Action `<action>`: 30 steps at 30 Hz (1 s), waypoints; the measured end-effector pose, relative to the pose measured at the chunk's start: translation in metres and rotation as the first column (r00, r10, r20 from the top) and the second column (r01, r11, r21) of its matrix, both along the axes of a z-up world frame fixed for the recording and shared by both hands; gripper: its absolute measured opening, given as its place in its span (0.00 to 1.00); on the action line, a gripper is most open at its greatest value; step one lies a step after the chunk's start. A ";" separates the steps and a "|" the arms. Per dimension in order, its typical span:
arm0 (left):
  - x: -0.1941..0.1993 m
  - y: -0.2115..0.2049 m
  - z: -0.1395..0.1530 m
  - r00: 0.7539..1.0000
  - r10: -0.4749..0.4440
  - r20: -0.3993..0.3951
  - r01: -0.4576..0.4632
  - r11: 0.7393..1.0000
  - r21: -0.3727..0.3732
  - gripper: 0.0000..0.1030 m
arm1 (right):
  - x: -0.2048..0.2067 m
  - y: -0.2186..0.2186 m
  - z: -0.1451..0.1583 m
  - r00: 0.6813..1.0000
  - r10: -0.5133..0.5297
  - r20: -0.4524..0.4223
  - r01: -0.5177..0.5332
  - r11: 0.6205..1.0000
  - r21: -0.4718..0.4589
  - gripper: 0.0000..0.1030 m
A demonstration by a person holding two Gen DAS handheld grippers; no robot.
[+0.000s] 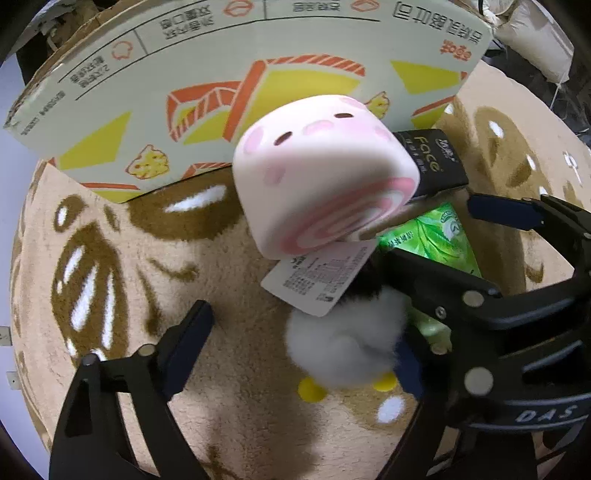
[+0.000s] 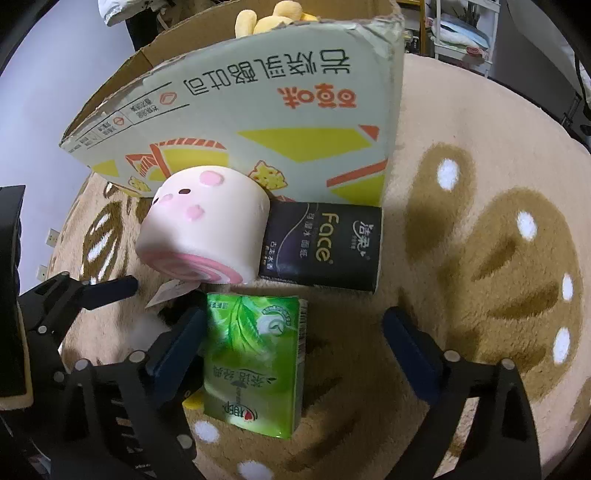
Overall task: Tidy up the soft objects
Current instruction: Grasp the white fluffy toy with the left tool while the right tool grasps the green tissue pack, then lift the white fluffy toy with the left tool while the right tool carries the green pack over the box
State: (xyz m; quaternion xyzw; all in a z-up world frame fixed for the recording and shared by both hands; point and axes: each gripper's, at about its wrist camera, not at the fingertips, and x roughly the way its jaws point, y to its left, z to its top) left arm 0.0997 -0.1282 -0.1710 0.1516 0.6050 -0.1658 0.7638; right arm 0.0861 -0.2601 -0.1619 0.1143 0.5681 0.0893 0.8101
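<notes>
- Two hand-held grippers work over a beige rug (image 2: 461, 155) with brown patterns; both stand wide, with nothing between the fingers.
- In the right wrist view, the right hand-held gripper (image 2: 295, 343) has its fingers on both sides of the green tissue pack (image 2: 255, 365); the left finger (image 2: 177, 347) is just beside the pack's left edge, and the right finger (image 2: 410, 350) stands well apart from it, with bare rug between.
- The pink roll-cake toy (image 2: 203, 236) lies in the middle left of this view, against the printed carton box (image 2: 258, 122) and touching the black tissue pack (image 2: 325, 247) on its right.
- Free rug is seen on the right half of the frame; the box closes the upper side.
- Only this view shows yellow plush (image 2: 258, 16) rising over the box's top edge.
- In the left wrist view, the left hand-held gripper (image 1: 299, 350) is near a white fluffy toy (image 1: 347, 343) with yellow feet, which lies low in the middle of the frame; the right finger (image 1: 410, 369) is just beside it, and I cannot tell if they touch.
- A paper tag (image 1: 317, 277) shows under the roll-cake toy, above the fluffy toy.
- Open rug fills the left of this frame.
</notes>
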 end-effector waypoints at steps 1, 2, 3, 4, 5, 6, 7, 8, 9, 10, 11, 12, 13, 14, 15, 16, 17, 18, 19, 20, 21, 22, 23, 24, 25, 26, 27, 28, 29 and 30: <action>0.000 -0.003 0.001 1.000 -0.003 0.002 0.003 1.000 -0.005 0.78 | -0.001 -0.002 0.000 1.000 0.002 -0.001 -0.002 1.000 -0.002 0.94; 0.000 -0.005 0.002 1.000 -0.005 0.006 0.005 1.000 -0.006 0.74 | 0.000 -0.002 -0.001 1.000 0.000 -0.005 0.000 1.000 -0.003 0.94; -0.001 -0.006 0.002 1.000 -0.007 0.010 0.007 1.000 -0.006 0.71 | 0.000 -0.003 -0.001 1.000 -0.003 -0.007 0.003 1.000 -0.002 0.93; -0.003 -0.007 0.001 1.000 -0.006 0.015 0.006 1.000 -0.006 0.70 | 0.000 -0.003 -0.001 1.000 -0.006 -0.009 0.006 1.000 -0.001 0.91; -0.003 -0.006 0.001 1.000 -0.004 0.018 0.004 1.000 -0.006 0.66 | 0.000 -0.004 0.000 1.000 -0.009 -0.010 0.009 1.000 0.001 0.90; -0.003 -0.005 0.002 1.000 0.001 0.020 -0.001 1.000 -0.008 0.62 | -0.001 -0.007 0.001 1.000 -0.013 -0.013 0.013 1.000 0.009 0.88; -0.003 -0.005 0.002 1.000 0.007 0.022 -0.007 1.000 -0.009 0.60 | -0.002 -0.009 0.001 1.000 -0.018 -0.017 0.018 1.000 0.018 0.87; -0.003 -0.005 0.001 1.000 0.012 0.023 -0.011 1.000 -0.010 0.57 | -0.002 -0.011 0.002 0.999 -0.025 -0.020 0.026 0.999 0.027 0.86; -0.001 -0.003 0.001 1.000 0.016 0.023 -0.016 1.000 -0.011 0.55 | -0.003 -0.012 0.002 0.999 -0.030 -0.021 0.031 0.999 0.036 0.85; 0.000 -0.001 0.001 1.000 0.019 0.023 -0.019 1.000 -0.013 0.54 | -0.004 -0.013 0.003 0.999 -0.032 -0.023 0.033 0.998 0.045 0.83; -0.001 -0.002 0.001 0.999 0.021 0.024 -0.021 1.000 -0.011 0.53 | -0.004 -0.013 0.004 0.999 -0.033 -0.025 0.035 0.998 0.051 0.82; 0.001 0.000 0.000 0.999 0.022 0.023 -0.022 1.000 -0.010 0.52 | -0.006 -0.016 0.005 0.999 -0.037 -0.029 0.039 0.997 0.062 0.81; 0.000 0.001 0.000 0.999 0.024 0.023 -0.024 1.000 -0.011 0.51 | -0.008 -0.018 0.006 0.999 -0.041 -0.029 0.043 0.996 0.077 0.79; 0.000 0.000 0.001 0.999 0.025 0.025 -0.025 1.000 -0.011 0.48 | -0.009 -0.019 0.007 0.999 -0.040 -0.030 0.043 0.995 0.091 0.78; -0.001 0.000 0.002 0.999 0.026 0.026 -0.026 1.000 -0.010 0.45 | -0.010 -0.019 0.008 0.999 -0.035 -0.032 0.038 0.993 0.112 0.75; 0.000 0.006 0.003 0.999 0.028 0.026 -0.028 1.000 -0.009 0.42 | -0.011 -0.021 0.010 0.999 -0.030 -0.034 0.034 0.992 0.122 0.75; 0.000 0.007 0.004 0.999 0.033 0.025 -0.033 0.999 -0.010 0.38 | -0.013 -0.020 0.011 0.999 -0.022 -0.034 0.026 0.992 0.125 0.73; 0.000 0.008 0.004 0.999 0.042 0.023 -0.042 0.999 -0.010 0.33 | -0.013 -0.018 0.011 0.999 -0.011 -0.036 0.016 0.992 0.127 0.65; -0.005 0.008 0.008 0.999 0.049 0.021 -0.048 0.999 -0.012 0.33 | -0.014 -0.016 0.011 0.999 -0.008 -0.040 0.013 0.992 0.127 0.56; -0.004 0.008 0.009 0.998 0.056 0.016 -0.056 0.998 -0.023 0.32 | -0.014 -0.016 0.009 0.999 -0.008 -0.050 0.015 0.991 0.134 0.56; -0.005 0.013 0.010 0.998 0.065 0.011 -0.065 0.997 -0.035 0.32 | -0.014 -0.018 0.008 0.998 -0.013 -0.055 0.021 0.989 0.144 0.56; -0.006 0.016 0.011 0.997 0.076 0.011 -0.076 0.996 -0.040 0.32 | -0.013 -0.018 0.007 0.998 -0.015 -0.057 0.024 0.988 0.151 0.56; -0.006 0.019 0.013 0.996 0.084 0.015 -0.083 0.996 -0.041 0.32 | -0.013 -0.019 0.007 0.998 -0.016 -0.059 0.025 0.987 0.156 0.56; -0.007 0.021 0.014 0.996 0.092 0.020 -0.091 0.995 -0.041 0.32 | -0.013 -0.020 0.006 0.998 -0.017 -0.059 0.027 0.987 0.160 0.56; -0.007 0.023 0.016 0.995 0.100 0.026 -0.099 0.994 -0.041 0.32 | -0.013 -0.021 0.006 0.998 -0.019 -0.059 0.028 0.987 0.161 0.56; -0.008 0.026 0.018 0.993 0.110 0.030 -0.109 0.993 -0.043 0.32 | -0.013 -0.021 0.005 0.998 -0.020 -0.058 0.029 0.987 0.160 0.56; -0.008 0.028 0.020 0.992 0.123 0.034 -0.121 0.992 -0.043 0.32 | -0.013 -0.021 0.004 0.998 -0.017 -0.058 0.026 0.987 0.158 0.57; -0.008 0.031 0.022 0.990 0.136 0.039 -0.134 0.990 -0.042 0.32 | -0.013 -0.020 0.004 0.998 -0.013 -0.056 0.021 0.987 0.157 0.57; -0.005 0.034 0.022 0.988 0.146 0.043 -0.144 0.989 -0.043 0.32 | -0.012 -0.018 0.003 0.999 -0.005 -0.053 0.014 0.988 0.156 0.57; -0.006 0.040 0.025 0.986 0.159 0.047 -0.157 0.987 -0.045 0.32 | -0.013 -0.017 0.004 0.999 -0.001 -0.045 0.007 0.989 0.147 0.56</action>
